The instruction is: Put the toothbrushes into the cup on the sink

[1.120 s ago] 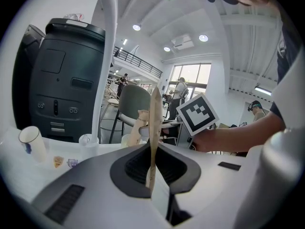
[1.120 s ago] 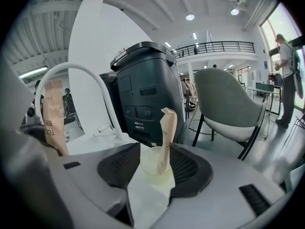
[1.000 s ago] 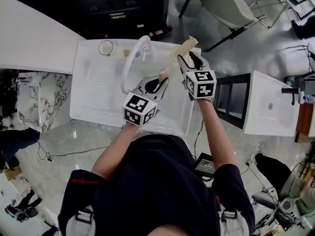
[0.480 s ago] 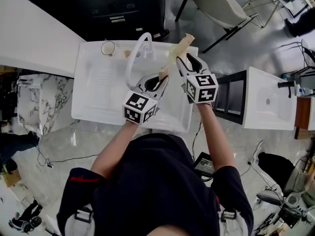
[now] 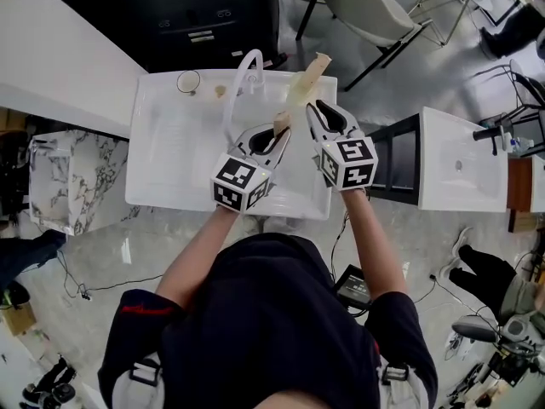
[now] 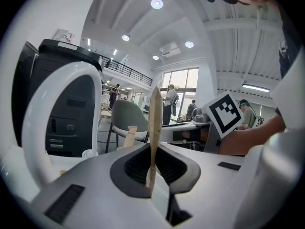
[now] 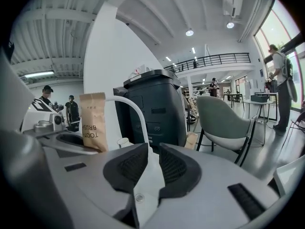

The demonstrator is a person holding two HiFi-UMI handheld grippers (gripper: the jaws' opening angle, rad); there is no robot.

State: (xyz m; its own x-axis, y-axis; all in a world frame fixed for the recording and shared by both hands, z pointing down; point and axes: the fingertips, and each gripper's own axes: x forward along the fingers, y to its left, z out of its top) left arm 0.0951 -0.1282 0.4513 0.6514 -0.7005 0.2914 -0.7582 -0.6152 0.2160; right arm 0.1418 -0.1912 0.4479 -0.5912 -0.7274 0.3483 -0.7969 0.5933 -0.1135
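Observation:
A tan paper toothbrush packet [image 5: 300,88] stands up out of my left gripper [image 5: 279,131], which is shut on its lower end. In the left gripper view the packet [image 6: 155,123] shows edge-on between the pads. My right gripper [image 5: 320,109] hovers just right of the packet. Its jaws have just been closing, a narrow gap is left and nothing is between them [image 7: 151,152]. The printed packet [image 7: 93,120] shows to its left. The small cup [image 5: 188,82] stands on the sink's back left corner, left of both grippers.
A white arched faucet [image 5: 241,82] rises between the cup and the grippers. A small tan item [image 5: 220,92] lies on the white sink's [image 5: 170,177] back ledge near the faucet base. A black cabinet [image 5: 213,15] stands behind the sink and a chair [image 5: 375,7] at the back right.
The right gripper's jaws have narrowed from wide open, and it sits a little nearer me, beside the packet. The left gripper has kept its hold on the packet and lifted slightly.

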